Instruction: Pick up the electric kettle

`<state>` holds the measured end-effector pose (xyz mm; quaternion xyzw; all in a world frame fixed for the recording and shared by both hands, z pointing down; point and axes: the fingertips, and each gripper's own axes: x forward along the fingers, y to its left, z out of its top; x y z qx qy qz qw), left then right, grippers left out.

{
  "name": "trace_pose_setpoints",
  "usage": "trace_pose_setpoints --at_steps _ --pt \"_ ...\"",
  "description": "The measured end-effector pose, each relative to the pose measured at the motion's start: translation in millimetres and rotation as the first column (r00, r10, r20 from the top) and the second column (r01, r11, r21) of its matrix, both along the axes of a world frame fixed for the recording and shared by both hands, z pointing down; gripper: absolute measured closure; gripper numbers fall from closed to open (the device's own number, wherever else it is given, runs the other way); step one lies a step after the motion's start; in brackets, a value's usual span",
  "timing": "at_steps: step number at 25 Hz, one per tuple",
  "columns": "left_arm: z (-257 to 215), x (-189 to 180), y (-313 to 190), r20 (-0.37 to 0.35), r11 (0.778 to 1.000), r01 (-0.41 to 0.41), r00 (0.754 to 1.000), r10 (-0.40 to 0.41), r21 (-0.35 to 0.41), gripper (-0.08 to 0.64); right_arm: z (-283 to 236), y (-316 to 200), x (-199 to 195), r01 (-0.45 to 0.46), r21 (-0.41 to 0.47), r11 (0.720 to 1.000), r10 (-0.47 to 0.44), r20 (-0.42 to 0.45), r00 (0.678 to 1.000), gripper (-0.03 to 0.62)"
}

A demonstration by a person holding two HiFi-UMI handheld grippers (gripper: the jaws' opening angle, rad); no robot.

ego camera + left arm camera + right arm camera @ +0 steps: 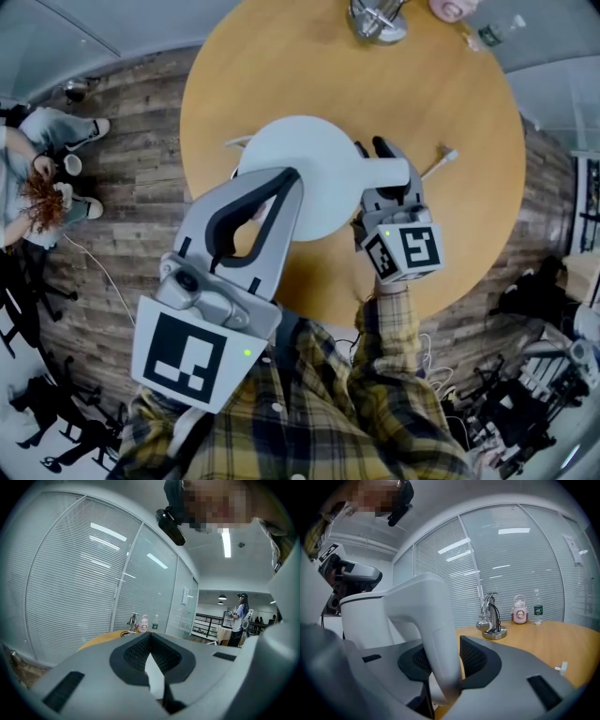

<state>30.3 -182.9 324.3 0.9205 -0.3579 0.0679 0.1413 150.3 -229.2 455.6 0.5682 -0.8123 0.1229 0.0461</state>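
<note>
A white electric kettle (300,178) stands on the round wooden table (469,122), its handle (382,174) pointing right. My right gripper (373,150) is shut on that handle, one dark finger on each side of it. In the right gripper view the white handle (433,620) runs down between the mesh pads of the right gripper (443,649), and the kettle body (365,616) stands behind it on the left. My left gripper (289,178) is held above the table's near edge, shut on nothing. In the left gripper view the left gripper (150,637) shows its tips meeting.
At the table's far edge stand a metal stand with a cable (378,19), a pink bottle (519,610) and a water bottle (538,607). A small white item (441,164) lies right of the kettle. A person (37,178) sits left of the table.
</note>
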Motion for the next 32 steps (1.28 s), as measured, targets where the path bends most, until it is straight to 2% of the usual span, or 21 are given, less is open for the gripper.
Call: trace_pose_setpoints --at_steps 4,14,32 --pt "1 0 -1 -0.001 1.000 0.000 1.000 0.000 -0.003 0.557 1 -1 0 -0.025 0.010 1.000 0.025 -0.052 0.998 0.492" --pt "-2 1 -1 -0.007 1.000 -0.004 1.000 0.004 -0.007 0.557 0 -1 1 -0.044 -0.005 0.999 0.043 -0.097 0.994 0.505" --pt "-17 -11 -13 -0.017 1.000 0.030 0.999 -0.030 0.008 0.557 0 -1 8 -0.140 -0.044 0.989 0.138 -0.045 0.989 0.503"
